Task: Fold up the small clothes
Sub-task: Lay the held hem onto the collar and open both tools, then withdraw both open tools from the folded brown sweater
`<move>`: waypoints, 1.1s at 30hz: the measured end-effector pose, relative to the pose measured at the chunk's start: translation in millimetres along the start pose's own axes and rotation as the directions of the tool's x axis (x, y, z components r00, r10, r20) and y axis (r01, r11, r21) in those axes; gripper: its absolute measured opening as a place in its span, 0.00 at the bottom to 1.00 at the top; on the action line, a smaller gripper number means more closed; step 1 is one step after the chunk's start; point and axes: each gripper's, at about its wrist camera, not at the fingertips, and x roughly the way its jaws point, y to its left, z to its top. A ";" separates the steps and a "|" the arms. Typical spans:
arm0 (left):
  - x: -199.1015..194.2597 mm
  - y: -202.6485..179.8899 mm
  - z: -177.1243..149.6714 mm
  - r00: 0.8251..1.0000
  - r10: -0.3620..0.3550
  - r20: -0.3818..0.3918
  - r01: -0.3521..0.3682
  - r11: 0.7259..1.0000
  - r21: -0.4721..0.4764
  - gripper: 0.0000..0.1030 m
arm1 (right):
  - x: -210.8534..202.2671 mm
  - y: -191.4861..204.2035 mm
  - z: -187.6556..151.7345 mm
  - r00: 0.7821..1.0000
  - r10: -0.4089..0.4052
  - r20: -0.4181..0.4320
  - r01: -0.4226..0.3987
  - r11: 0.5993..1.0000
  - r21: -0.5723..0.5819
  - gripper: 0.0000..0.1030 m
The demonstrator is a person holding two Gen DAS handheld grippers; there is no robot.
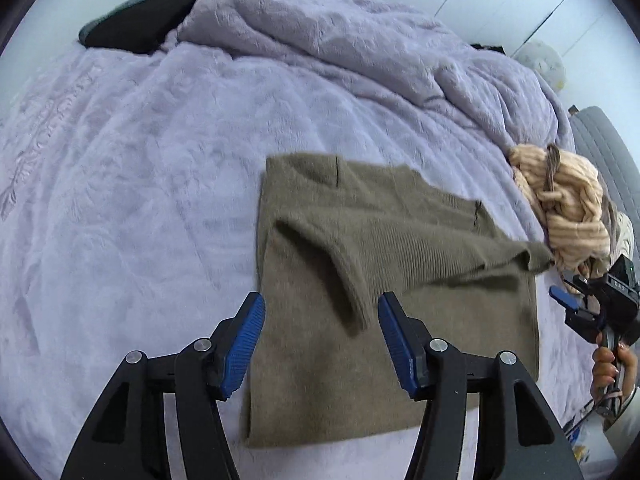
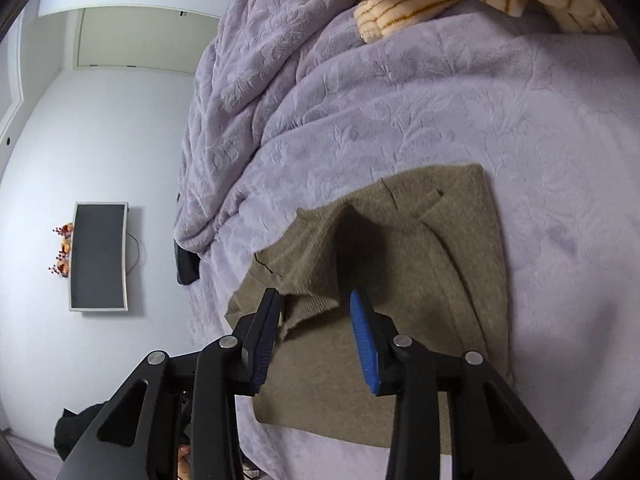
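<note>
Bed (image 1: 132,168) first: its lilac plush cover gives a broad, soft, flat field for folding, with the bedding bunched up at the far side, out of the working patch. Near the middle lies the olive knit sweater (image 1: 360,264), squared into a rectangle, one sleeve drawn across the body so the bulk stays inside the outline. To the far right a cream striped garment (image 1: 568,200) waits in a heap, probably next in line. Above the sweater's near edge hangs the left gripper (image 1: 322,324), jaws released and gripping nothing. By the sleeve end at the right edge, the right gripper (image 2: 314,320) has its jaws parted too, the knit cuff loose between them, seemingly let go.
</note>
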 end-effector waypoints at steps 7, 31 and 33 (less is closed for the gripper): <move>48.4 -41.5 -18.9 0.992 -0.019 -0.122 0.035 0.992 0.125 0.58 | 48.8 -11.4 -14.4 0.983 -0.150 -0.110 0.142 0.987 -0.080 0.32; 28.6 -28.2 53.5 0.989 0.121 0.084 -0.128 0.989 0.075 0.58 | 42.4 31.7 31.7 0.972 -0.235 0.010 0.231 0.949 -0.215 0.41; 31.1 -27.8 32.8 0.991 0.127 0.042 -0.130 0.988 0.081 0.58 | 28.7 19.0 17.8 0.965 -0.263 0.013 0.260 0.943 -0.206 0.41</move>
